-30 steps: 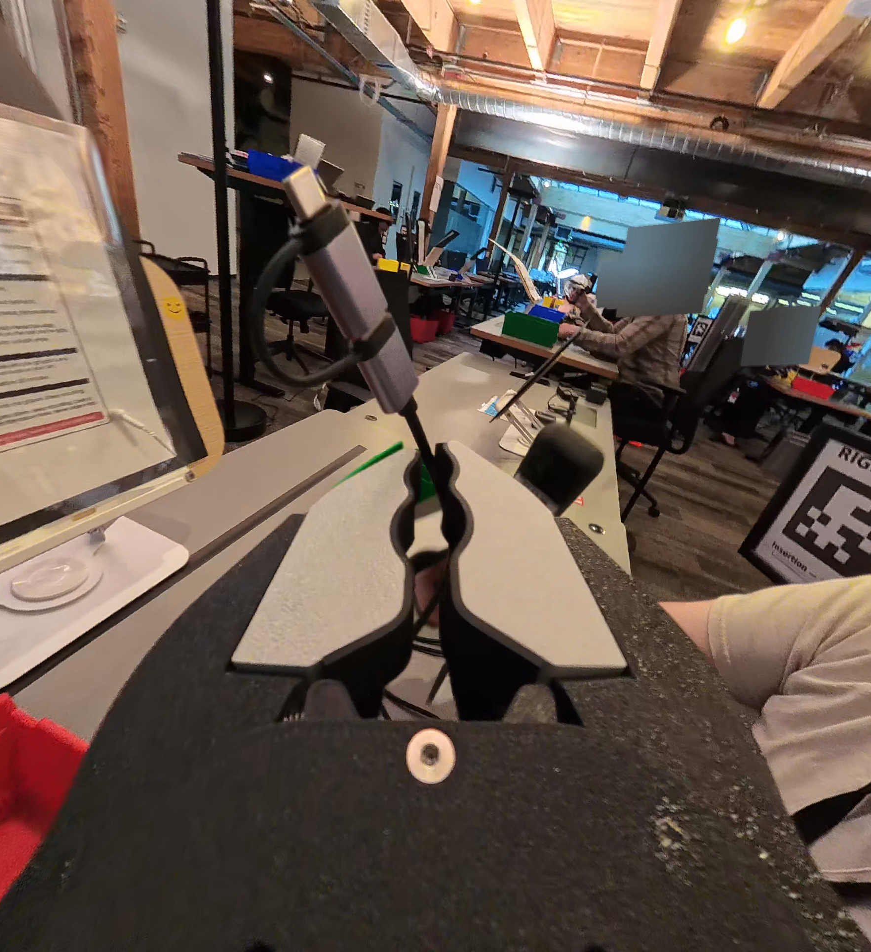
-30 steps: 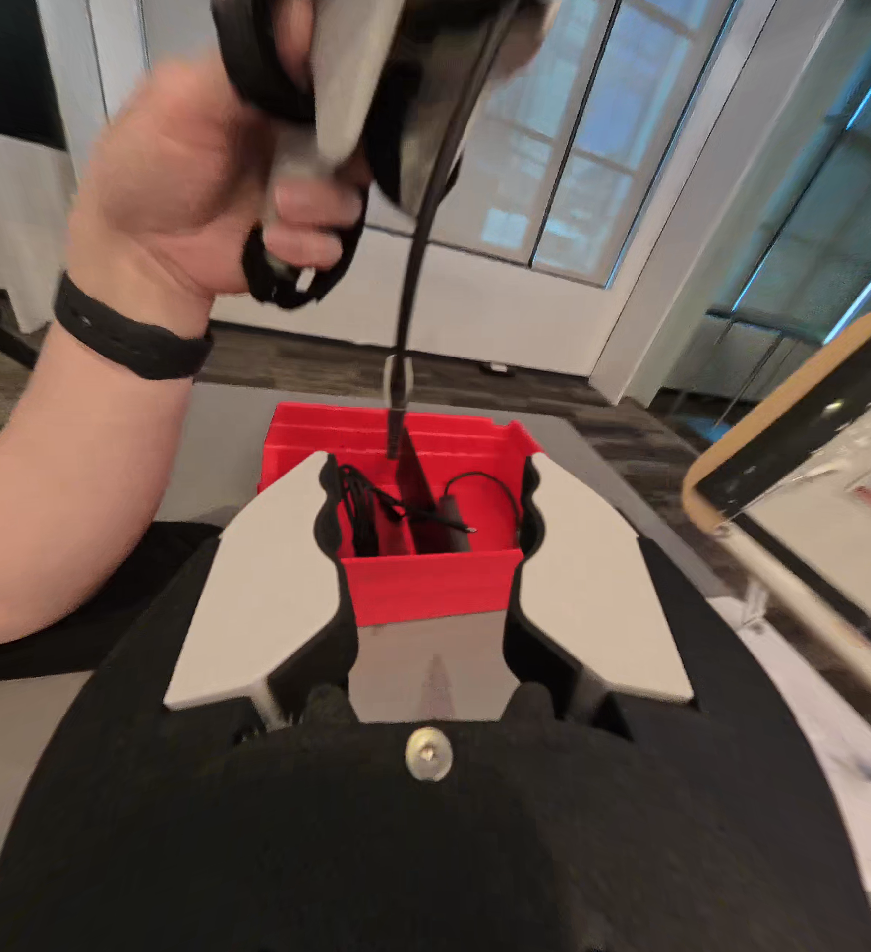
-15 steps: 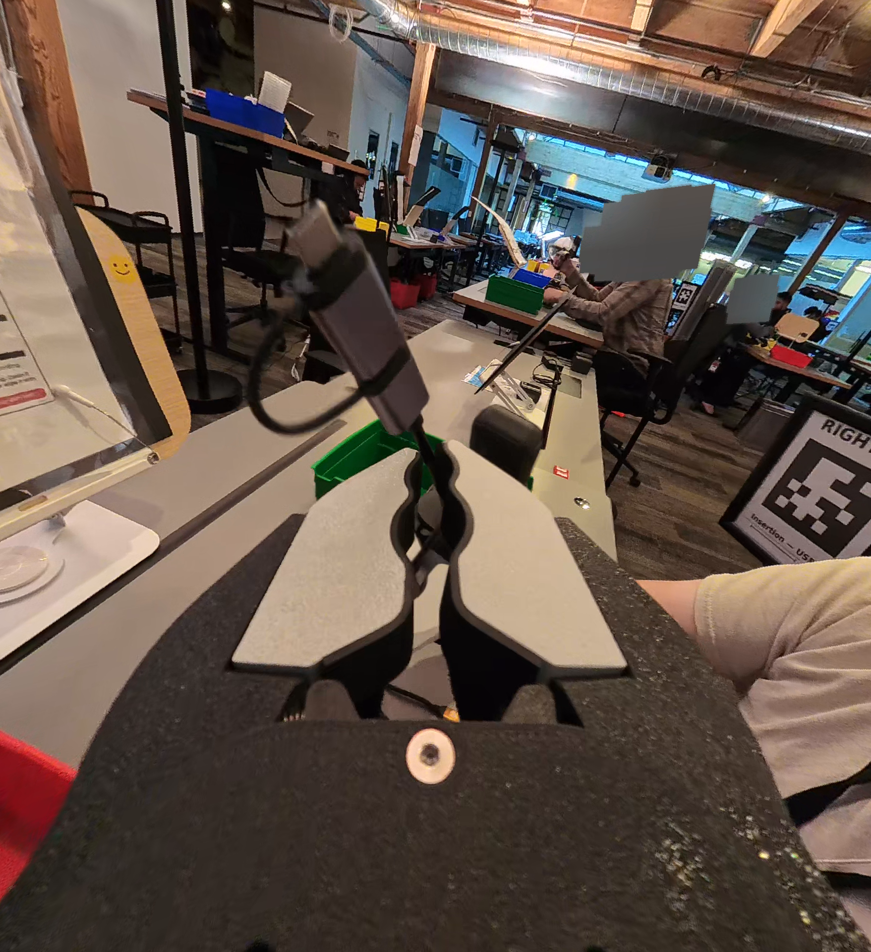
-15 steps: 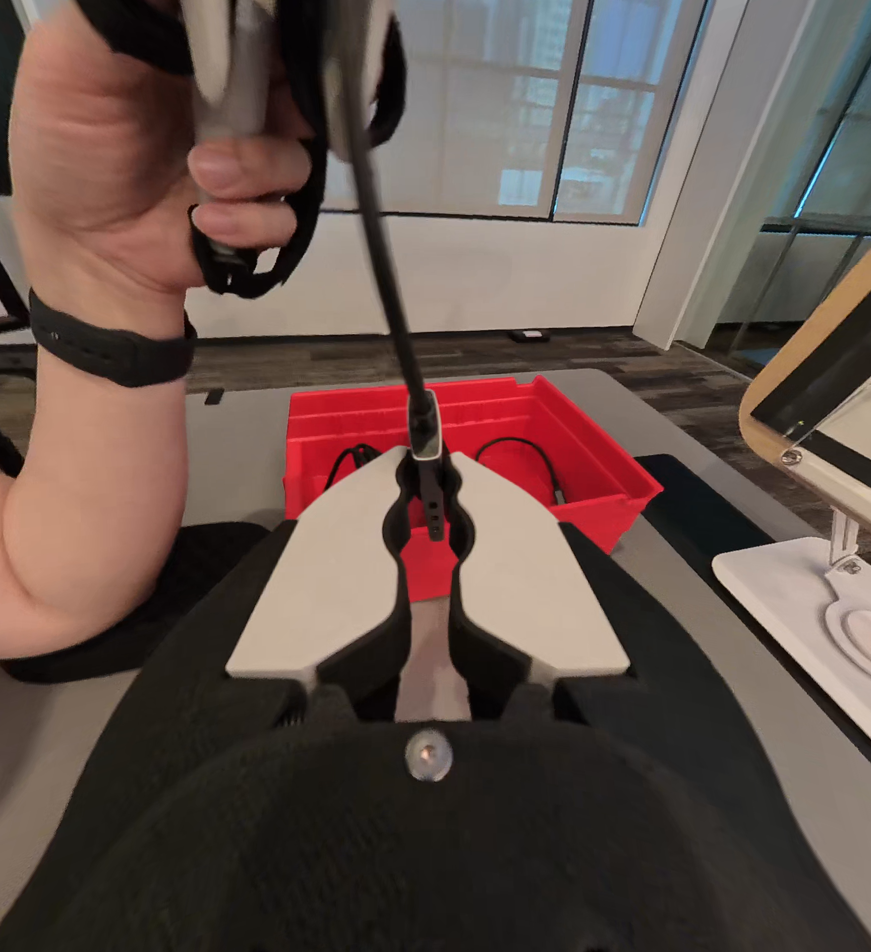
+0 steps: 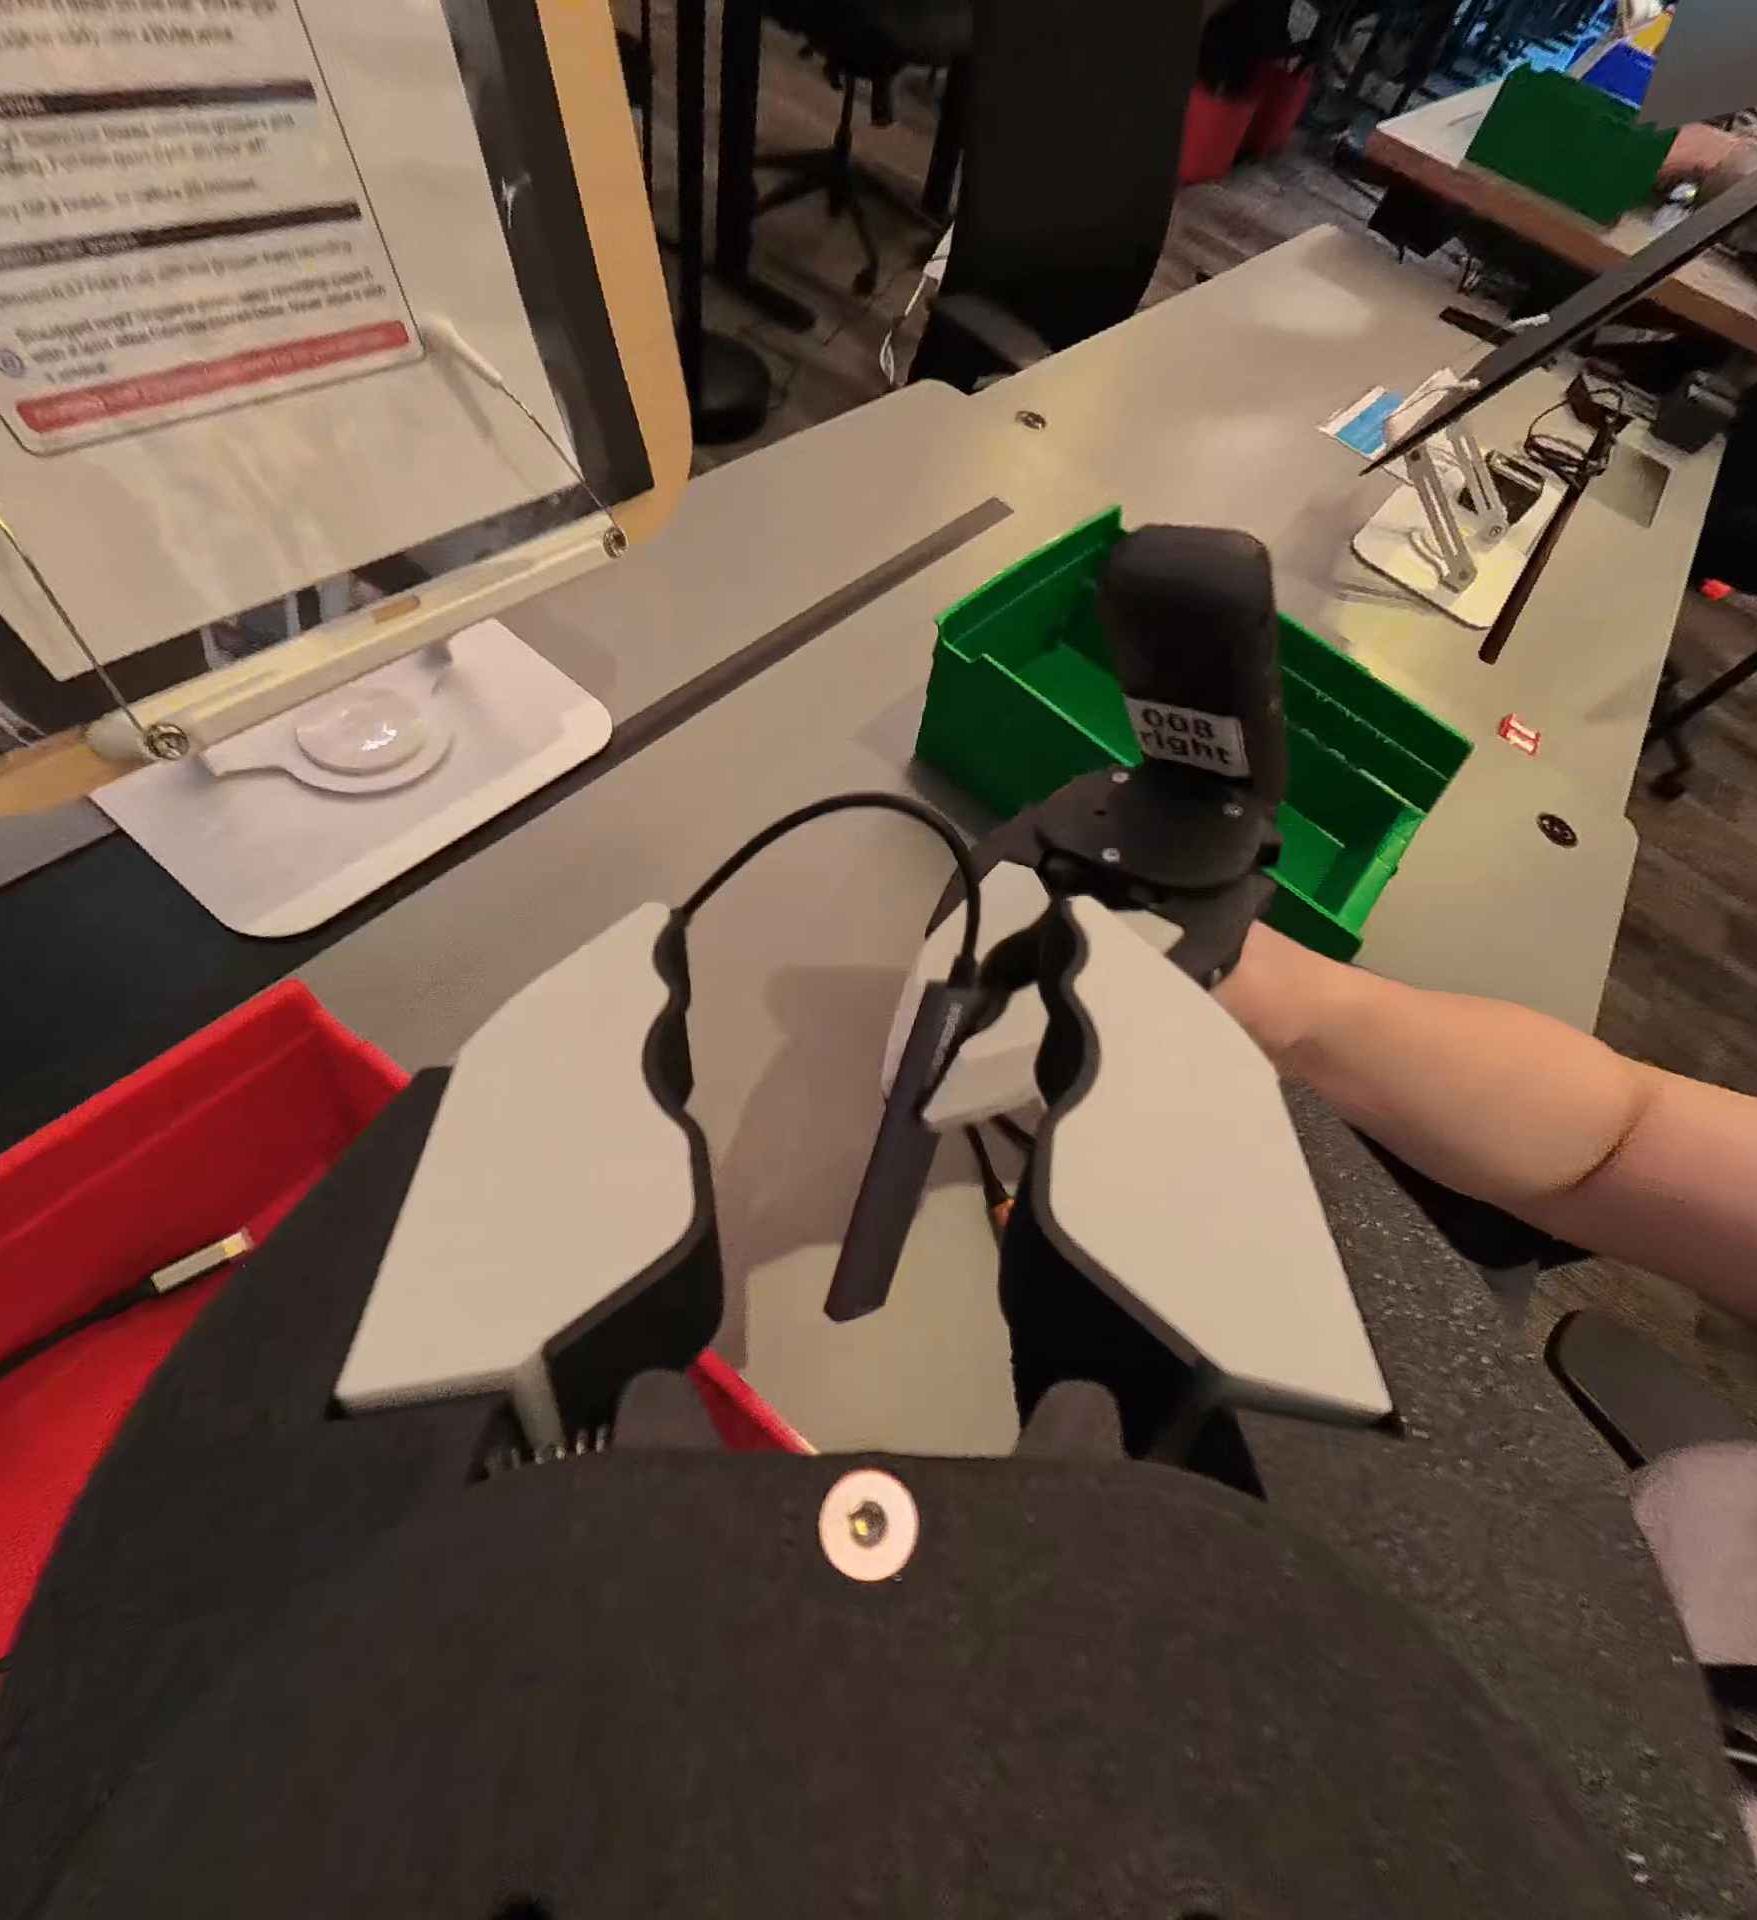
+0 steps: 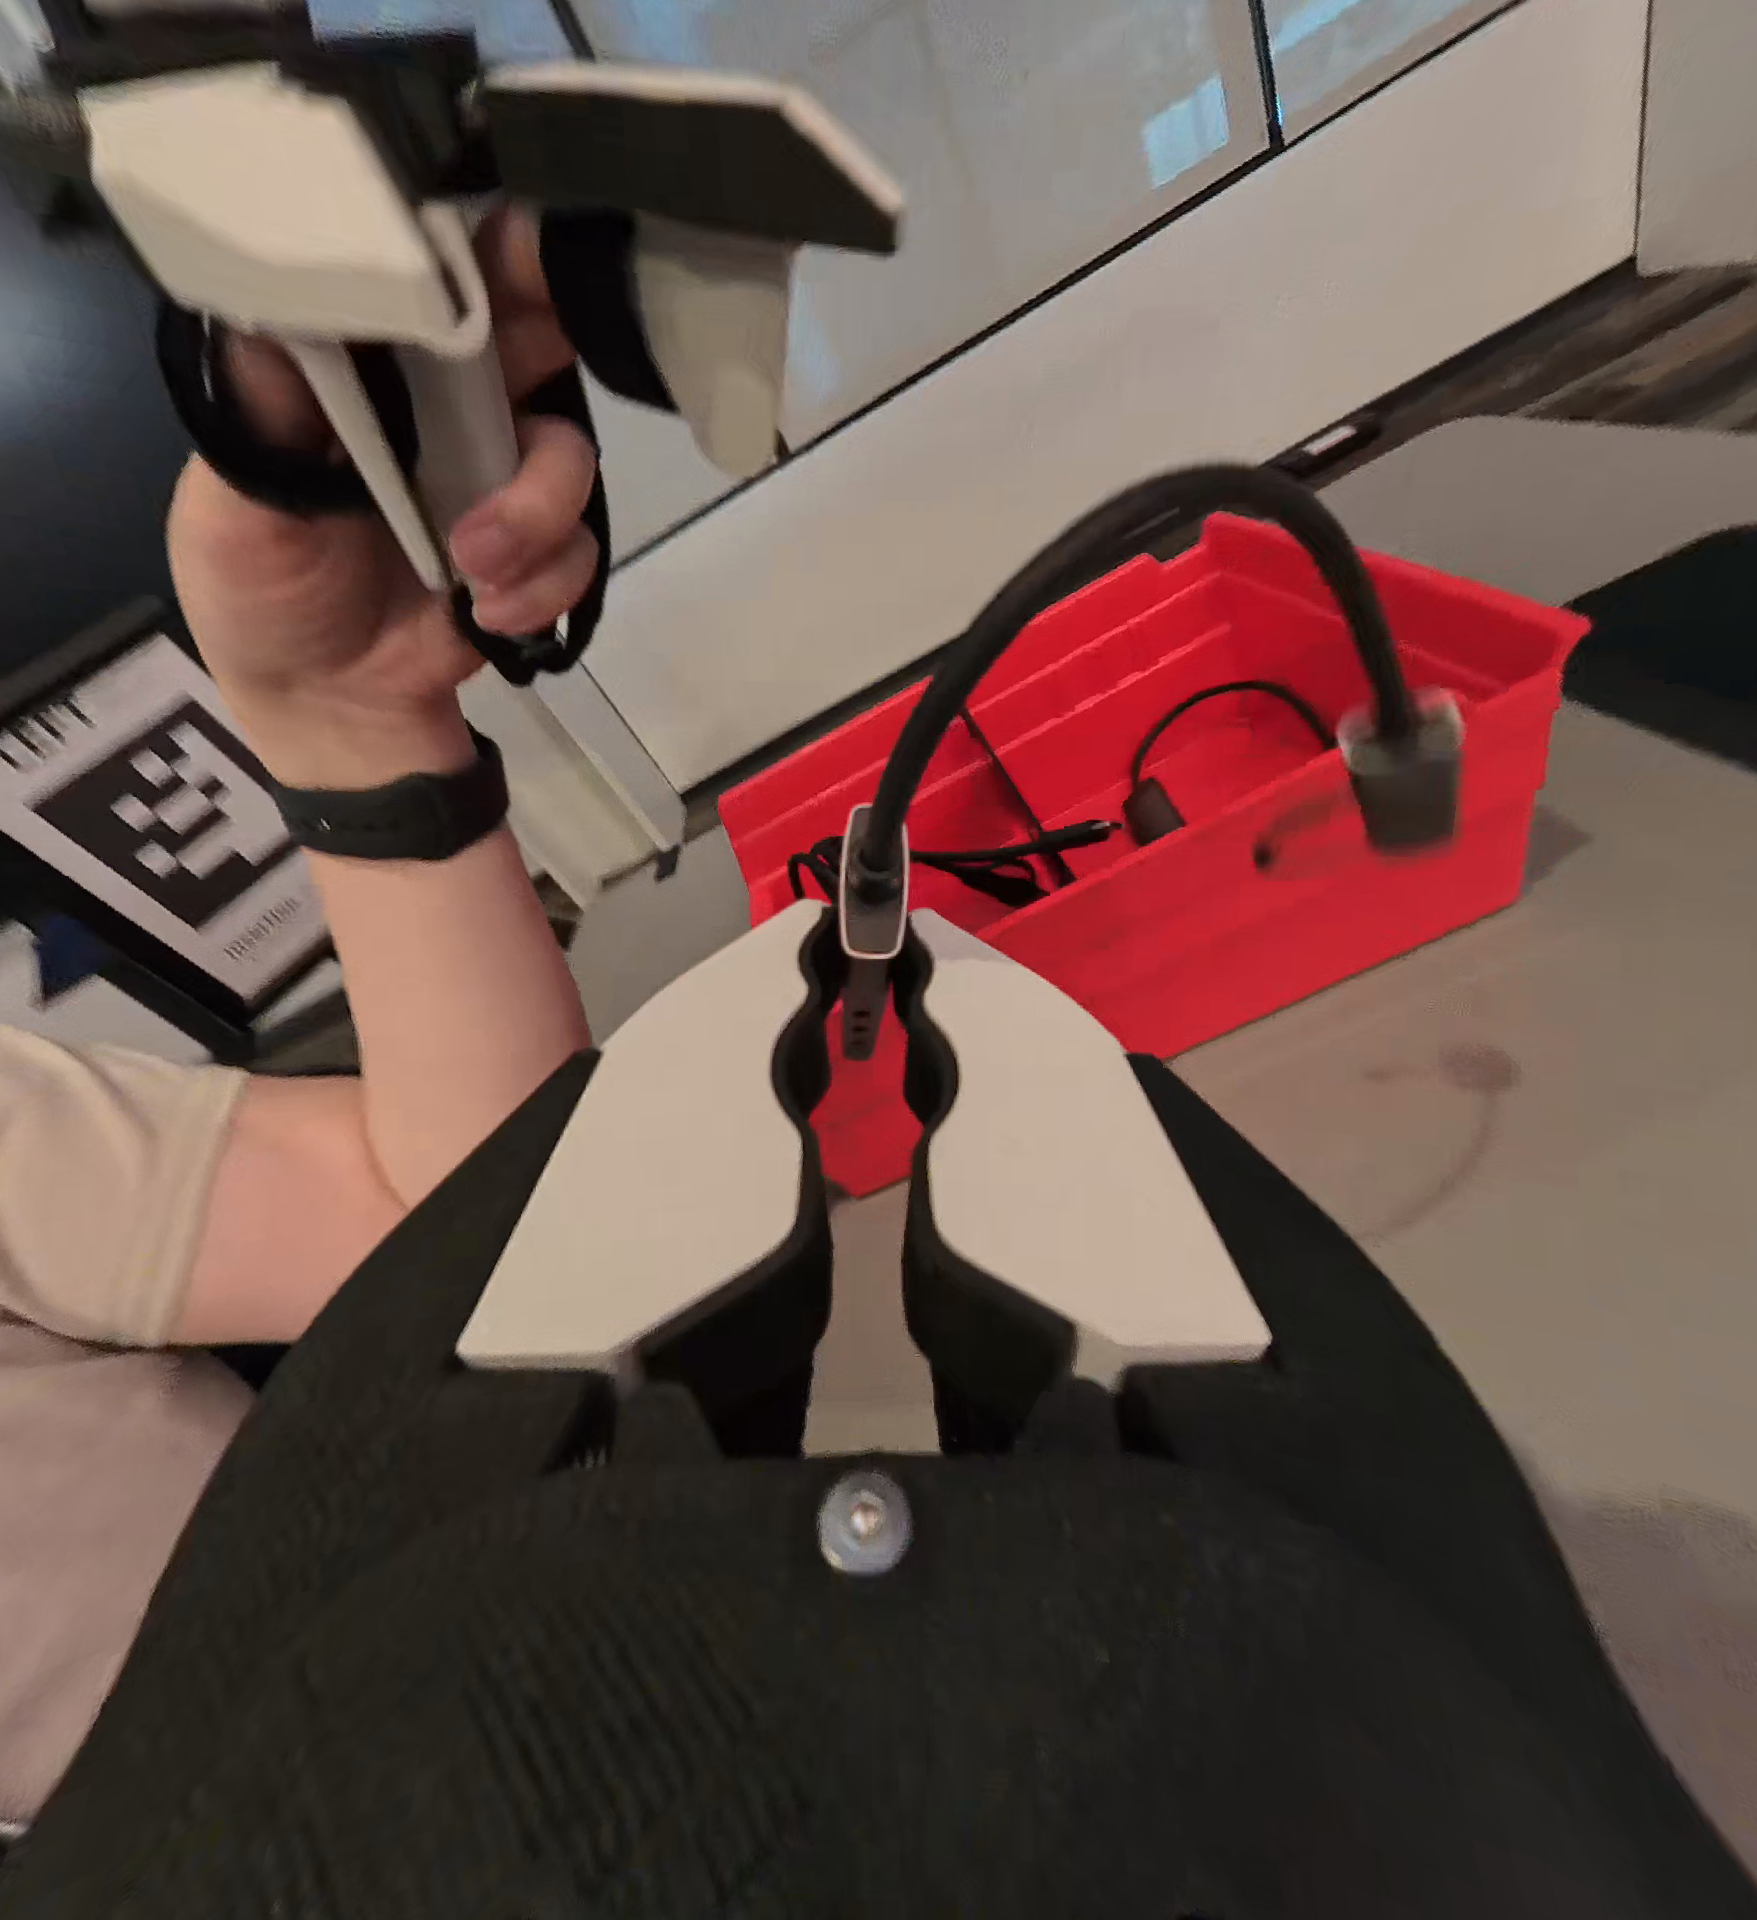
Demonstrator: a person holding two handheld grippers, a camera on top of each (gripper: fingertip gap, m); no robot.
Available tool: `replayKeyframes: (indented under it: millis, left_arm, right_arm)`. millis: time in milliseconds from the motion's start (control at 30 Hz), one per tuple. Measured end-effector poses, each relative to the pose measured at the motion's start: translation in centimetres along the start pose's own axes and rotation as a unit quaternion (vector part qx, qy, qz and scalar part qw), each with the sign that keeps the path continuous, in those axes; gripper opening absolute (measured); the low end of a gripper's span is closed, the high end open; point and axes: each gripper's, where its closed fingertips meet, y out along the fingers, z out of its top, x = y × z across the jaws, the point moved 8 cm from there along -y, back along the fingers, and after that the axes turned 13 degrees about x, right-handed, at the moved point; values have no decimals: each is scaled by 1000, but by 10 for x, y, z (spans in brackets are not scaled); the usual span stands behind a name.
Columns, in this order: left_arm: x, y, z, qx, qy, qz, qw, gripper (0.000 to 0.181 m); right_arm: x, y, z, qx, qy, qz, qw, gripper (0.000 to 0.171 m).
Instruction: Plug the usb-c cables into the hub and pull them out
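My right gripper (image 6: pixel 866 925) is shut on the end of a slim dark usb-c hub (image 6: pixel 866 902), held above the grey table. The hub's short black cable (image 6: pixel 1144 509) arcs up and right to its free plug (image 6: pixel 1406 771), which hangs blurred in front of the red bin. In the left wrist view the hub (image 5: pixel 884 1195) hangs in the other gripper (image 5: pixel 947 1049), between my own fingers. My left gripper (image 5: pixel 869 935) is open and empty. It also shows open at the upper left of the right wrist view (image 6: pixel 469 135).
A red bin (image 6: pixel 1217 935) holds several black cables; it also shows at lower left (image 5: pixel 74 1195) with a cable plug (image 5: pixel 199 1259). A green bin (image 5: pixel 1019 686) stands behind the right gripper. A sign stand (image 5: pixel 354 769) is at left. A forearm (image 5: pixel 1476 1112) crosses the right side. My right fingertips sit around 9 cm from my left ones.
My left gripper has opened and let go of the hub's cable, and its view has tilted down to the table. My right gripper, open one second ago, holds the hub and has swung it over.
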Motion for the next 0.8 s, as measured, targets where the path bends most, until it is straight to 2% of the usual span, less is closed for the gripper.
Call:
replayKeyframes:
  millis: [67, 167, 367, 500, 633, 733, 800]
  left_arm:
    - [-1, 0, -1, -6, -8, -8, 1000, 59]
    - [-1, -2, 0, -1, -6, -11, 1000, 58]
    - [3, -7, -2, -17, 5, -15, 1000, 55]
    - [8, -6, -2, -21, 17, -21, 999, 53]
    - [12, -4, -4, -36, 25, -25, 999, 53]
    - [12, -3, -6, -44, 25, -21, 998, 52]
    - [13, -3, -5, -44, 23, -23, 999, 52]
  right_arm:
    - [13, -8, 0, 5, 45, -31, 998, 10]
    - [38, -18, -13, -46, 91, -89, 991, 10]
    - [66, -19, -48, -83, 242, -75, 964, 10]
    - [85, -24, -71, -150, 234, -137, 951, 10]
    - [90, -25, -74, -154, 231, -162, 947, 13]
    - [97, -29, -80, -208, 179, -228, 934, 31]
    - [96, -28, -77, -218, 160, -238, 933, 35]
